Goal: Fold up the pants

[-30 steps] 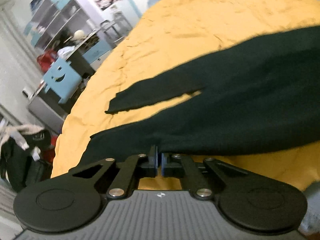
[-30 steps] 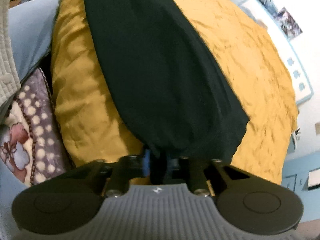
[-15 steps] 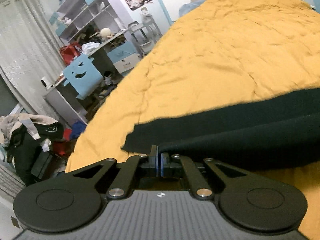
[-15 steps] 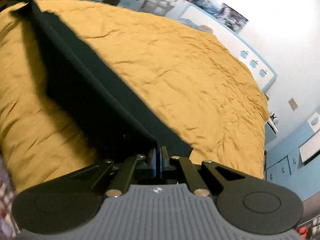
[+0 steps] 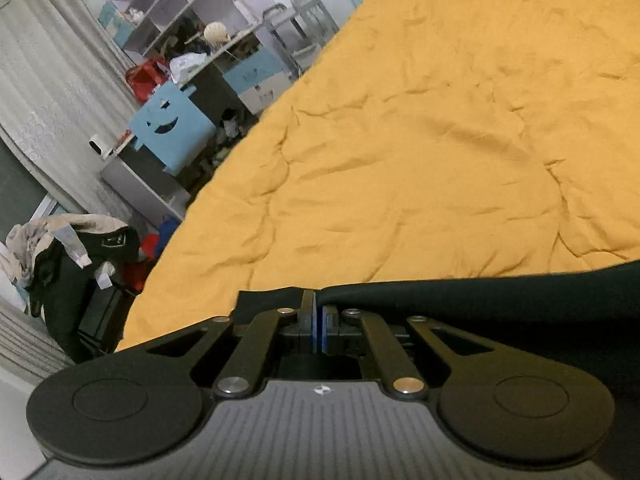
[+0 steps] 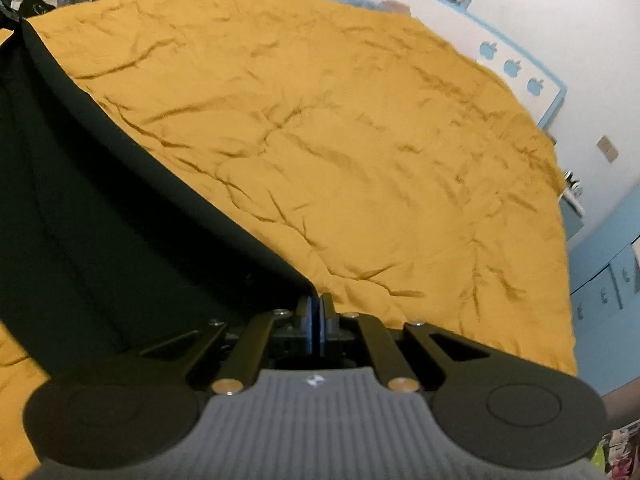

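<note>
Left gripper (image 5: 319, 312) jaws clamp pants (image 5: 500, 296) beside shelves (image 5: 180, 4); right gripper (image 6: 316, 312) likewise, showing headboard (image 6: 520, 68).

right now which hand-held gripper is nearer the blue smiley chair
Left. The left hand-held gripper grips the pants at the bed edge beside the blue smiley chair; the right hand-held gripper sees that furniture far across the yellow bedspread.

Wrinkled yellow bedspread (image 5: 420, 152), cluttered shelves (image 5: 192, 12), blue smiley-face chair (image 5: 168, 128), white curtain (image 5: 52, 92)
</note>
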The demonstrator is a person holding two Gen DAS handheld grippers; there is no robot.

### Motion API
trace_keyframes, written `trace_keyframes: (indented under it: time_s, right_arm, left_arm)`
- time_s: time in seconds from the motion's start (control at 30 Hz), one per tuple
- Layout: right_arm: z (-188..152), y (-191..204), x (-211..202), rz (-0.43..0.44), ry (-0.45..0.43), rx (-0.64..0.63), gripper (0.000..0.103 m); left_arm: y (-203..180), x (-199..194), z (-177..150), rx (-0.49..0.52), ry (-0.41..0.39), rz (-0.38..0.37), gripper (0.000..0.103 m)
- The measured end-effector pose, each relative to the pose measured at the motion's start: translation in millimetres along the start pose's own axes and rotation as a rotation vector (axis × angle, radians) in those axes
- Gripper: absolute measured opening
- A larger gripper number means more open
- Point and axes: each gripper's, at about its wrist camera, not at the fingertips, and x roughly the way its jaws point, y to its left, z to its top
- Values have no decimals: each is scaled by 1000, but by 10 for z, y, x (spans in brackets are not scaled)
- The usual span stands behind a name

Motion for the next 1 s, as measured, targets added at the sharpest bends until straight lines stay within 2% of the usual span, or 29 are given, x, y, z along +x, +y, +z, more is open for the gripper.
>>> trace_keyframes:
  time_s: [0.13,0.47,0.57,0.63,0.7,0.73,0.83,1.0]
  right_arm:
    - [35,-42,346,25,48,-1,0]
    - [5,-132,785,86,118,75,0]
    - [6,-156,826,96,118,104,0]
    - [16,-161,826,88,112,109,6]
    - [19,-195,782,39,92,117,37]
    - [13,-234,754,23,83,132,40]
    - [-54,-408,626,42,55,229,40]
    - [-279,-603,321,110,4,327,40]
  left_arm:
    - [-142,189,40,36,35,5,2]
    - [-499,668,49,124,123,-9,2]
    - [-557,741,36,141,143,-8,9]
    - [-553,732,23,145,133,-6,15]
    - [-522,710,30,127,128,-5,24]
    - [-481,682,26,112,122,-8,30]
    - [-367,542,34,58,95,-26,41]
    - [-234,208,26,-42,63,-84,46]
